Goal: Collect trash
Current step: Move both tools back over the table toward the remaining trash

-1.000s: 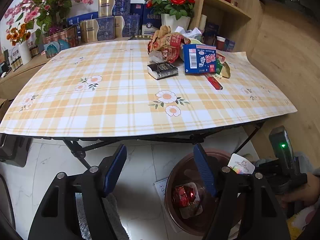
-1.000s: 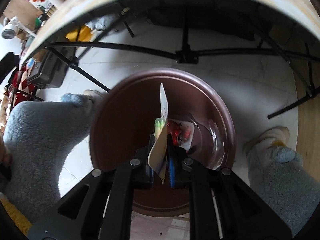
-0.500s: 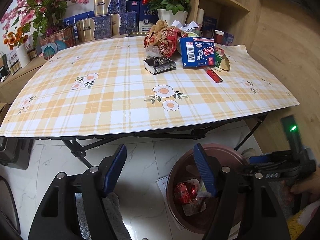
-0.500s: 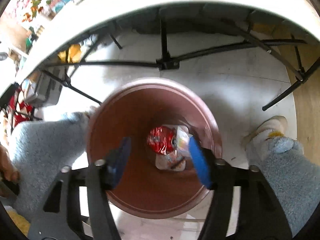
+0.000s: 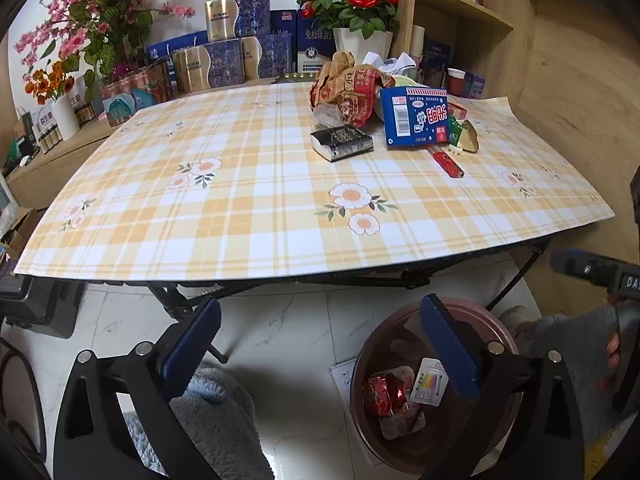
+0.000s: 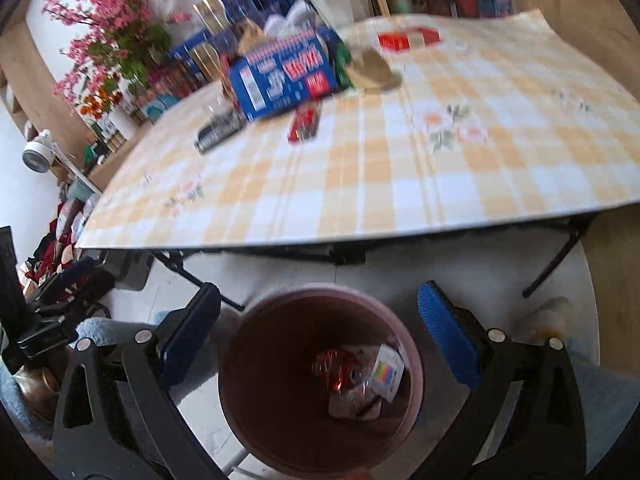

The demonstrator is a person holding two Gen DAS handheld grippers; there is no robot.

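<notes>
Left claw (image 5: 320, 344) above the pale marble floor (image 5: 280, 320), jaws opening, nothing between them. Right claw (image 6: 318, 334) above the round brown plastic waste bin (image 6: 256, 320), jaws likewise opening and empty. The bin stands on the floor just in front of the counter (image 5: 260, 208), which is covered by a yellow-and-white plaid cloth with flower prints. At the bin's bottom lie a crumpled red foil wrapper (image 6: 334, 366), a white card with rainbow stripes (image 6: 386, 372) and a clear wrapper. Trash at the counter's far side: a blue cardboard box with white lettering (image 5: 414, 116), a black flat packet (image 5: 342, 142), a red lighter (image 5: 448, 164), and a crumpled red-and-tan paper bag (image 5: 348, 88). Right-wrist view blurred.
</notes>
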